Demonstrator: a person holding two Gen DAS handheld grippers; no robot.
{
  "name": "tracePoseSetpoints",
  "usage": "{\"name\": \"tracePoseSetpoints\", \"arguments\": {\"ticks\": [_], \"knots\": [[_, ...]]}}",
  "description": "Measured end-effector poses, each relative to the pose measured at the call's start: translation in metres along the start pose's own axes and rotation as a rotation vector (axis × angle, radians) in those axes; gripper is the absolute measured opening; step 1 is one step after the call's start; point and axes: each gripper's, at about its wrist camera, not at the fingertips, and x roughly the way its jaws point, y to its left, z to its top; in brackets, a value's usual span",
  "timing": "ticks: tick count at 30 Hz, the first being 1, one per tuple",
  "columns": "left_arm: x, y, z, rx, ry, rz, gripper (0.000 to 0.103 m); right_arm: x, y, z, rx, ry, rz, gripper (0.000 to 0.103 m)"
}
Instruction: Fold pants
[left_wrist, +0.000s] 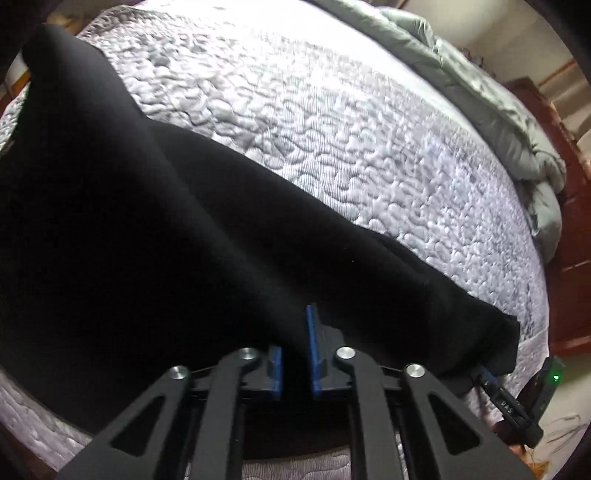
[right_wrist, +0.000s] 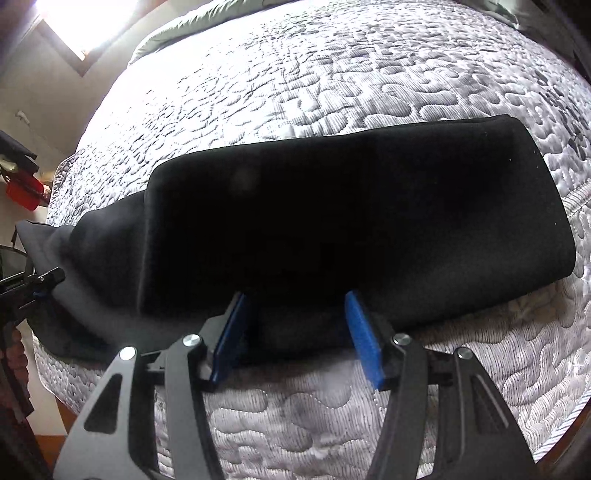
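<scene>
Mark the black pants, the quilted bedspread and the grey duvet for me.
black pants (right_wrist: 351, 206): right wrist view, middle of the folded top layer.
quilted bedspread (left_wrist: 332, 122): left wrist view, bare stitched surface beyond the pants.
grey duvet (left_wrist: 480, 96): left wrist view, bunched fold along the bed's far edge.

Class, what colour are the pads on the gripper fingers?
Blue pads, clearest in the right wrist view.

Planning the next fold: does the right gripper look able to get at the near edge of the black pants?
Probably yes. The right gripper stands open with its blue fingers either side of the near edge of the black pants, and nothing lies between them on the quilted bed cover.
</scene>
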Motion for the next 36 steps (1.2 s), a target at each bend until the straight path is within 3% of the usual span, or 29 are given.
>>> {"name": "tracePoseSetpoints", "arguments": {"ticks": [5, 9, 12, 15, 18, 21, 23, 26, 31, 36], "knots": [[-0.038, -0.003, -0.048, 0.015, -0.165, 0.012, 0.009, -0.001, -0.001, 0.002, 0.006, 0.019, 0.019, 0.055], [-0.039, -0.002, -0.1, 0.047, -0.233, 0.067, 0.008, -0.002, -0.001, 0.005, -0.011, 0.029, 0.0, 0.055], [-0.027, 0.001, -0.115, 0.053, -0.24, 0.083, 0.008, -0.005, 0.011, 0.005, -0.05, 0.033, -0.063, 0.055], [-0.019, 0.003, -0.115, 0.045, -0.24, 0.086, 0.008, -0.015, 0.031, 0.003, -0.094, 0.022, -0.099, 0.057], [-0.016, 0.003, -0.112, 0.055, -0.232, 0.078, 0.008, -0.027, 0.062, -0.001, -0.149, 0.012, -0.001, 0.057], [-0.018, 0.006, -0.109, 0.047, -0.213, 0.047, 0.01, -0.02, 0.095, -0.007, -0.221, 0.059, 0.101, 0.057], [-0.023, 0.01, -0.108, 0.042, -0.188, 0.032, 0.018, -0.004, 0.11, -0.012, -0.256, 0.102, 0.088, 0.057], [-0.038, 0.024, -0.103, 0.018, -0.159, 0.044, 0.046, 0.018, 0.112, -0.016, -0.273, 0.123, 0.026, 0.059], [-0.069, 0.081, -0.08, -0.071, -0.181, 0.082, 0.057, 0.019, 0.111, -0.014, -0.27, 0.128, 0.038, 0.06], [-0.071, 0.154, -0.05, -0.259, -0.124, 0.096, 0.058, 0.021, 0.113, -0.021, -0.278, 0.119, 0.028, 0.062]]}}
